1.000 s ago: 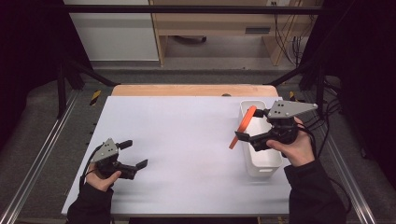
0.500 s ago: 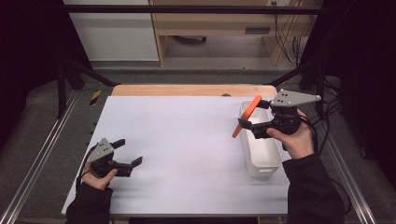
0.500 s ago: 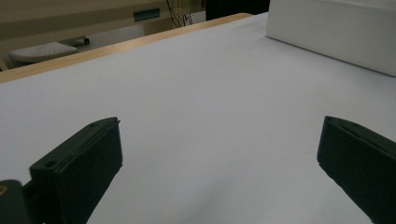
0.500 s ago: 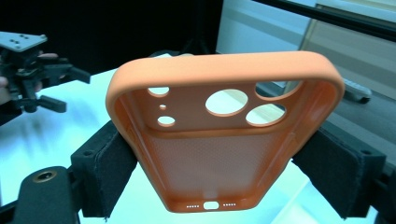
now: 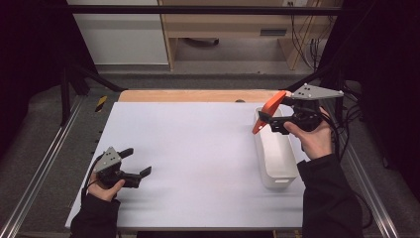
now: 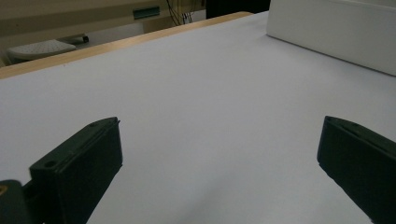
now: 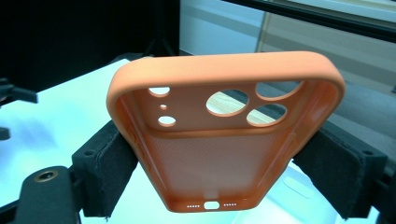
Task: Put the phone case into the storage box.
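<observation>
Right claw (image 5: pixel 265 121) is clamped on the orange phone case (image 5: pixel 268 111), held tilted over the far end of the white bin (image 5: pixel 277 166) by the tabletop's (image 5: pixel 198 144) right edge; left claw (image 5: pixel 138 169), open and empty, rests near the front-left corner

High overhead view; two close gripper-mounted views, table (image 5: pixel 198 148) shared

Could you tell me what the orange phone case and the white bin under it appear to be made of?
The orange phone case looks like soft matte silicone or rubbery plastic: rounded rim, no glare, fine-textured lining inside. It sits clamped in the right gripper. The white bin looks like moulded plastic with a smooth, slightly translucent finish and thin walls with rounded corners; I cannot be sure of either.
</observation>
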`<state>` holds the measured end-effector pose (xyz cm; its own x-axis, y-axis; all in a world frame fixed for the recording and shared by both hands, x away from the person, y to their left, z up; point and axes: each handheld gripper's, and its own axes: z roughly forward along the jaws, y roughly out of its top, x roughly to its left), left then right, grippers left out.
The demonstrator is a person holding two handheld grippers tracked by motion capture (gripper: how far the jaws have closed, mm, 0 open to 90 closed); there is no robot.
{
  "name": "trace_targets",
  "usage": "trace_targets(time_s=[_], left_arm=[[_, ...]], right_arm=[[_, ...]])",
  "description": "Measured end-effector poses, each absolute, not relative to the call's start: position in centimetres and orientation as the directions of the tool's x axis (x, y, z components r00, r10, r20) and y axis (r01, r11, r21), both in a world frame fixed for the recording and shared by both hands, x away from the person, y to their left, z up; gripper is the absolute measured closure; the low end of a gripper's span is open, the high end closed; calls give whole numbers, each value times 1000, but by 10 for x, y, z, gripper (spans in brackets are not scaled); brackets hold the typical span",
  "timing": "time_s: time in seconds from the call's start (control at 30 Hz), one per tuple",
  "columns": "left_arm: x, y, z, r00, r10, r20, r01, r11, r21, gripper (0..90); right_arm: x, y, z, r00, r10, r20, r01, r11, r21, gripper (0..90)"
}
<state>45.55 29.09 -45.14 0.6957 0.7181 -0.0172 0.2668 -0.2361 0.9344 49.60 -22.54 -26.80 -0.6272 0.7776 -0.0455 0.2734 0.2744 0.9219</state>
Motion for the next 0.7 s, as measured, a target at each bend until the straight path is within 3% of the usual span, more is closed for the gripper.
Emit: trace_targets(time_s=[0.3,0.7], left_arm=[[456,291,-452,697,717,-22,268,-232,935,0],[456,290,-452,699,714,-25,270,-232,935,0]], right_arm=[[510,-227,-268,-576,817,-34,300,250,921,157],[527,-228,-267,-429,903,11,352,157,923,154]])
